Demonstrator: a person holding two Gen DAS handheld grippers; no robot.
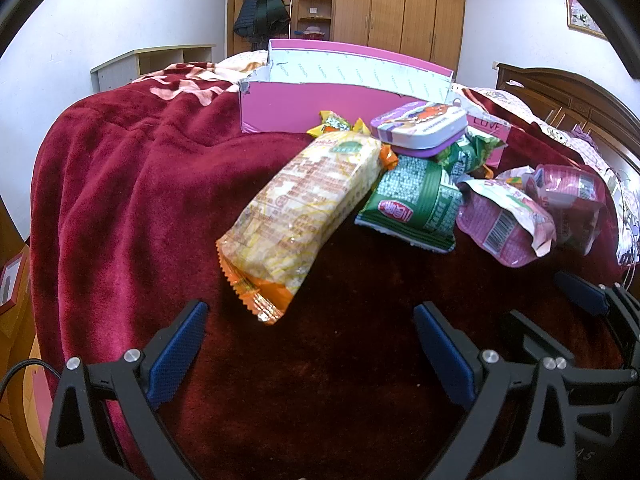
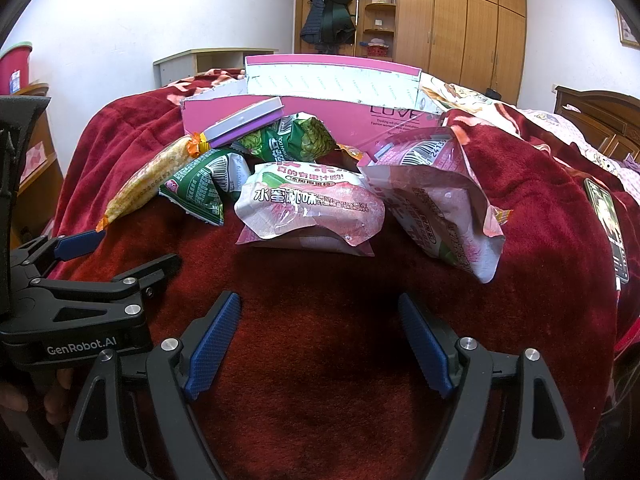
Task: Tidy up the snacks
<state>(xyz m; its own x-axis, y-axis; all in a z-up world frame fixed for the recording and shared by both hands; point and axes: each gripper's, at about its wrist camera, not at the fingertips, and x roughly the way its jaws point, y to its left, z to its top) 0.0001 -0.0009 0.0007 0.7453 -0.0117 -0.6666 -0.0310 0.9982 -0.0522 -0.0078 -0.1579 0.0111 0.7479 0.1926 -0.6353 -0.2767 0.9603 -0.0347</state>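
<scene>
My left fingers and right fingers hang spread and empty above the red bed. The snacks lie piled just before the open pink box, probably where they belong; the long yellow pack lies nearest my left.

A dark red plush blanket covers the bed, with a floral-patterned quilt lying beyond it. A tall wooden wardrobe with panelled doors stands against the far wall. Dark jackets hang beside open corner shelves. A low pale shelving unit sits by the white wall. A carved dark wooden headboard is at right. A framed picture hangs above it.
</scene>
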